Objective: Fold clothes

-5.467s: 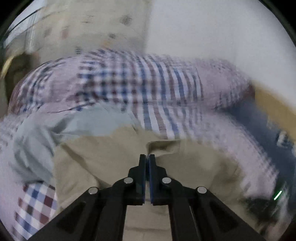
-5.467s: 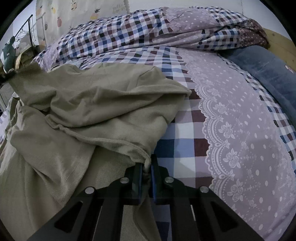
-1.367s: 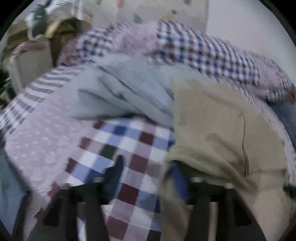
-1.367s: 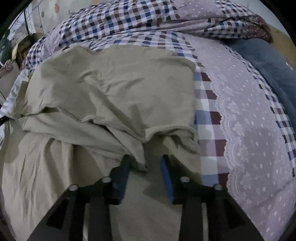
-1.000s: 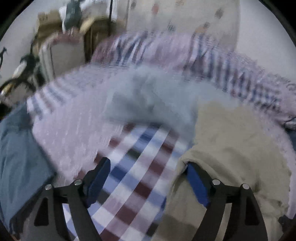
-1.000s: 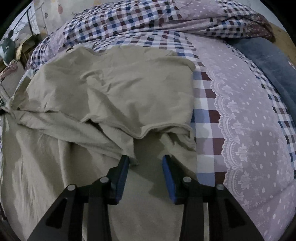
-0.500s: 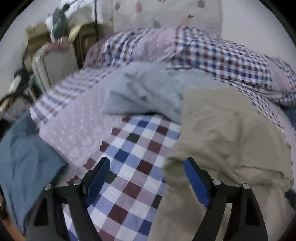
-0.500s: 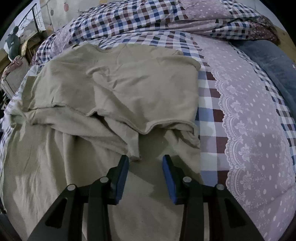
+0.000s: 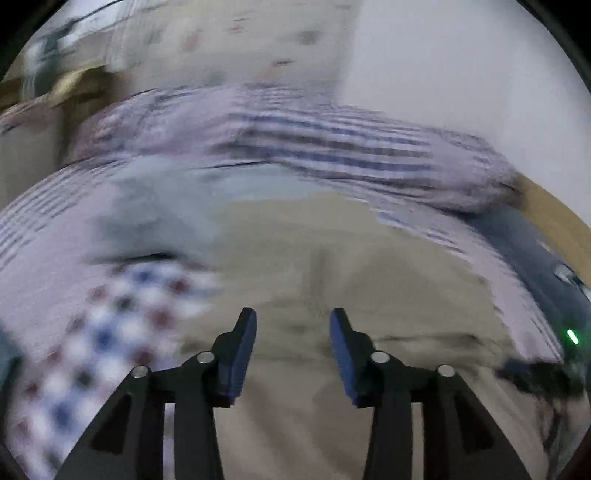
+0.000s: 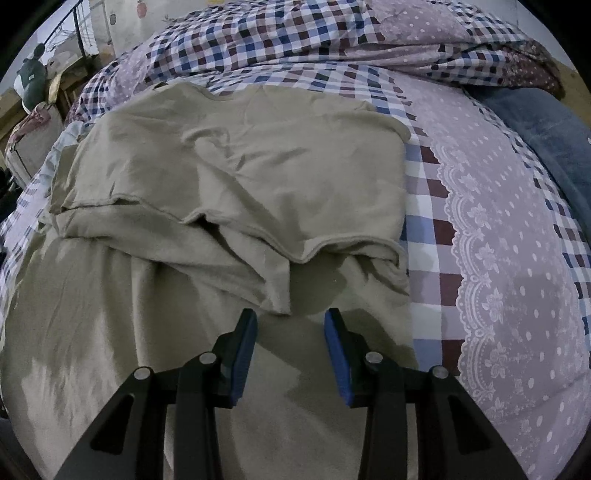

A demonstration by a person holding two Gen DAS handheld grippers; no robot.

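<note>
A bed is covered by a checked quilt point(image 10: 424, 206) in blue, maroon and white, with lilac dotted panels edged in white lace. A second checked quilt point(image 10: 295, 37) is heaped along the far side. A dark blue blanket point(image 10: 546, 133) is laid at the right edge, beside a wooden bed frame point(image 9: 554, 218). A plain pale wall point(image 9: 461, 74) is seen behind, and a fruit-printed hanging point(image 10: 125, 22) at the upper left. A dark metal rack point(image 10: 79, 33) and cluttered furniture are seen at the far left. The light is dim.
</note>
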